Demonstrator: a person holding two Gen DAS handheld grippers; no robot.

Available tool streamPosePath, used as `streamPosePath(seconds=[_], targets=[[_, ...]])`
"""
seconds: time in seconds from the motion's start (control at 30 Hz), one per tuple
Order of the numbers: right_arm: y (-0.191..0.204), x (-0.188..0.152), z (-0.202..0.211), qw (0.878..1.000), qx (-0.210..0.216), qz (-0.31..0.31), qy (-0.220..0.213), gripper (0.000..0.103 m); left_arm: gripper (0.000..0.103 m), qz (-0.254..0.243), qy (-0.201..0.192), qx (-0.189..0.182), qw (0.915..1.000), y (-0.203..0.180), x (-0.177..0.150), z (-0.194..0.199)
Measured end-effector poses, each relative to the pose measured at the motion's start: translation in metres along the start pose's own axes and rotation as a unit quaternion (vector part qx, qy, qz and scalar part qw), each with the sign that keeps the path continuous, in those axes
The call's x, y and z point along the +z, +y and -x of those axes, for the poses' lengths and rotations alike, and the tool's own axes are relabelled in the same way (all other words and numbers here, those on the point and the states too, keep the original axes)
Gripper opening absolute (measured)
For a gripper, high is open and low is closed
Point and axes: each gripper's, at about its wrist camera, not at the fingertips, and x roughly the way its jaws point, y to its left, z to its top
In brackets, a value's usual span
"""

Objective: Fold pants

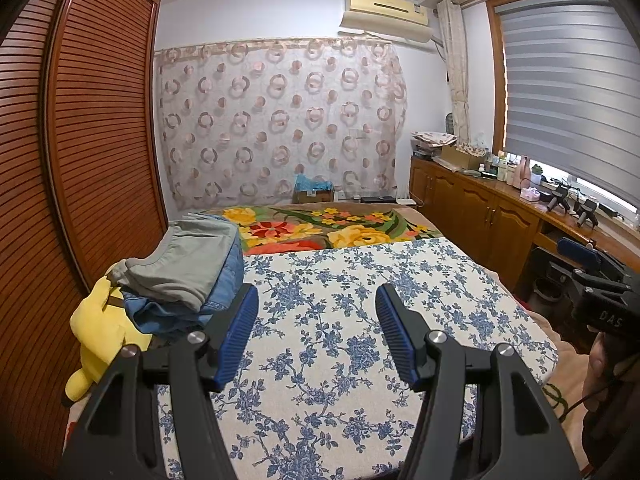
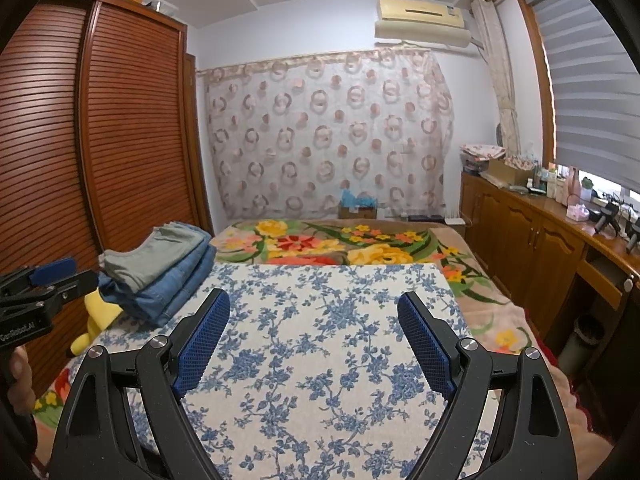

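- Left claw (image 1: pixel 316 332): jaws spread wide, nothing between them; hovering above the blue-floral board (image 1: pixel 360 320) on the bed, near edge.
- Right claw (image 2: pixel 314 344): same, wide open and empty, hovering over the board's near half.
- Both parked side by side, level, aimed at the far wall. Likely a neutral pose: either between garments or finished.
- Pants (image 2: pixel 160 276): stacked at far-left corner of the board, next to the wardrobe (image 2: pixel 120 140). Grey pair on top, blue denim pairs below.
- Stack looks already folded: flat rectangles, edges roughly aligned, grey one slightly askew with waistband ruffle facing far side.
- Stack placed off to the side, probably to keep the board centre free for work.
- Yellow plush (image 1: pixel 100 336) wedged just left of the stack, partly under it.
- No unfolded pants visible in either view.
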Motion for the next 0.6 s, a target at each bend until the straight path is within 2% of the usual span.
streamPosePath(seconds=[0.6], targets=[[0.0018, 0.0003, -0.0012, 1.000, -0.001, 0.001, 0.001, 0.088, 0.061, 0.001, -0.001, -0.001, 1.0000, 0.0007, -0.0004, 0.0003]])
